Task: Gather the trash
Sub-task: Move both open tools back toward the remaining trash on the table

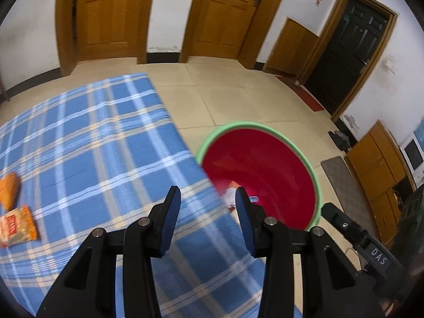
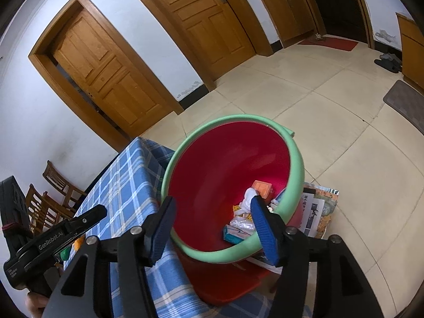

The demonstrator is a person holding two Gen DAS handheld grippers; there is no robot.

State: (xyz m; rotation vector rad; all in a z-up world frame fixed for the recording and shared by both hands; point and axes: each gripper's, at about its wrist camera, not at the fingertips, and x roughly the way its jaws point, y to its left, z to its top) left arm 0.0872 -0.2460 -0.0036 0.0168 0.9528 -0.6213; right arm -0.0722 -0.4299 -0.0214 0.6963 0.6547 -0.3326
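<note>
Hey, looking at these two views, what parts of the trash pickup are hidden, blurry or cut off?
- Bucket, left wrist view: its near side and most of the trash inside sit behind the left tool and the tablecloth edge.
- Orange packets, left wrist view: print blurred, upper one cut by the frame edge.
- Papers, right wrist view: mostly hidden behind the bucket rim; text too small.

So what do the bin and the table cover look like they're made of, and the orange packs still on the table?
Bin: looks like moulded plastic, red inside with a green rim; smooth, with a soft sheen. Table cover: seems woven cloth, matte blue plaid hanging over the table edge. Orange packs: probably plastic film wrappers, glossy and printed; one looks see-through in the middle, though blur leaves that open.
</note>
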